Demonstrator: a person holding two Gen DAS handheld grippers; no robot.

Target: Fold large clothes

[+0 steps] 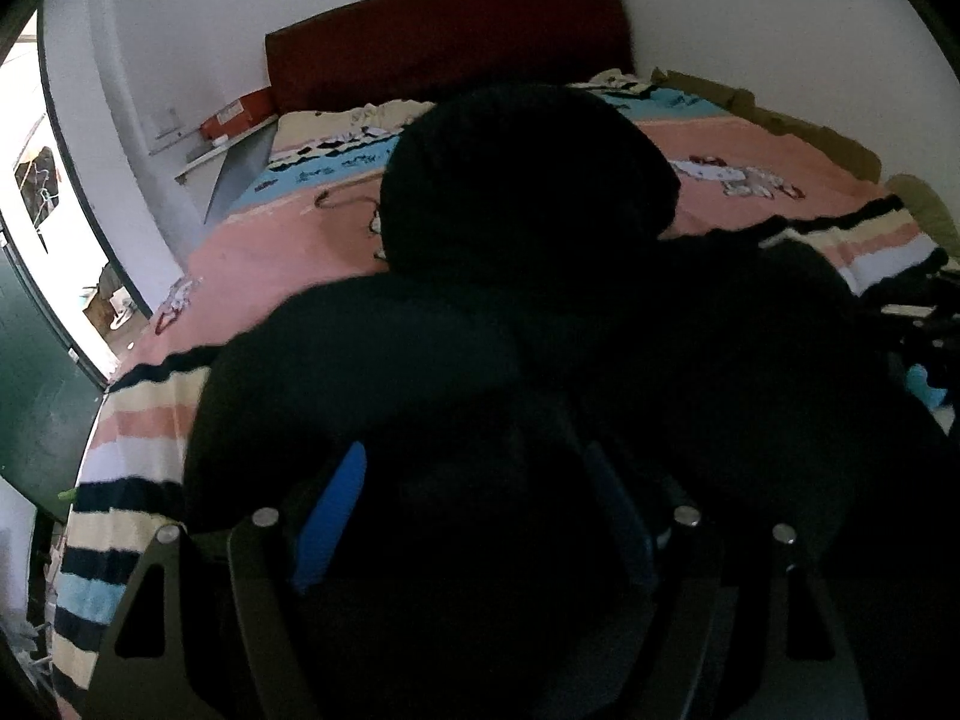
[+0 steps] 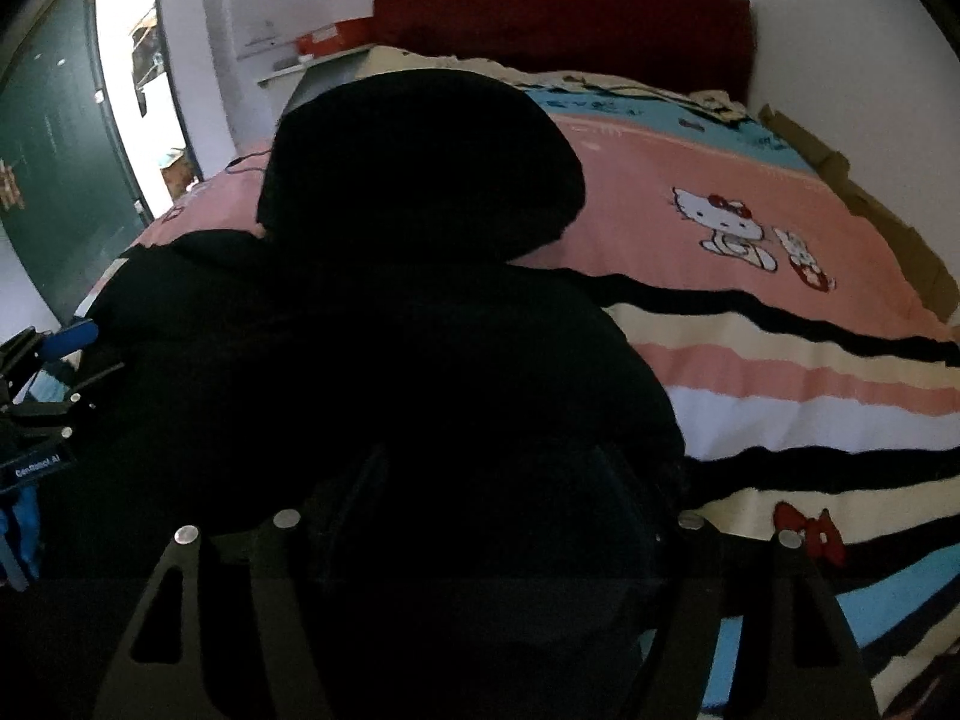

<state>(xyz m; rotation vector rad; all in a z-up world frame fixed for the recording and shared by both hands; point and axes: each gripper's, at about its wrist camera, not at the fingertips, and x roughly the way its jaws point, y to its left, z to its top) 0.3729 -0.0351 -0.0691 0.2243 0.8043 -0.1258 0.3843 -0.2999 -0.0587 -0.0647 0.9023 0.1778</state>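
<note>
A black hooded garment (image 1: pixel 528 192) is lying spread across the striped, cartoon-printed bedspread (image 2: pixel 780 372), its rounded hood pointing toward the dark red headboard (image 1: pixel 444 30) and its body bunching up toward the foot of the bed, away from the headboard. The left gripper (image 1: pixel 480 516) is hovering low over the near part of the cloth, one blue finger (image 1: pixel 333 516) showing against the black; its jaws are standing fairly wide apart, though whether they are pinching fabric cannot be told in the darkness. The right gripper (image 2: pixel 486 516) is working beside it, its fingers all but lost against the garment, so spread or clamped cannot be told either.

The job appears to be at an early fold, the hood not yet turned in. The next move is likely calling for a firm hold on both near edges and an even carry toward the headboard.

An orange box (image 1: pixel 237 114) is sitting on a shelf left of the headboard, brown cardboard (image 2: pixel 888 204) is lining the bedspread's right edge, and a thin cable (image 2: pixel 240 162) is trailing beside the hood. Nothing is blocking the fold.
</note>
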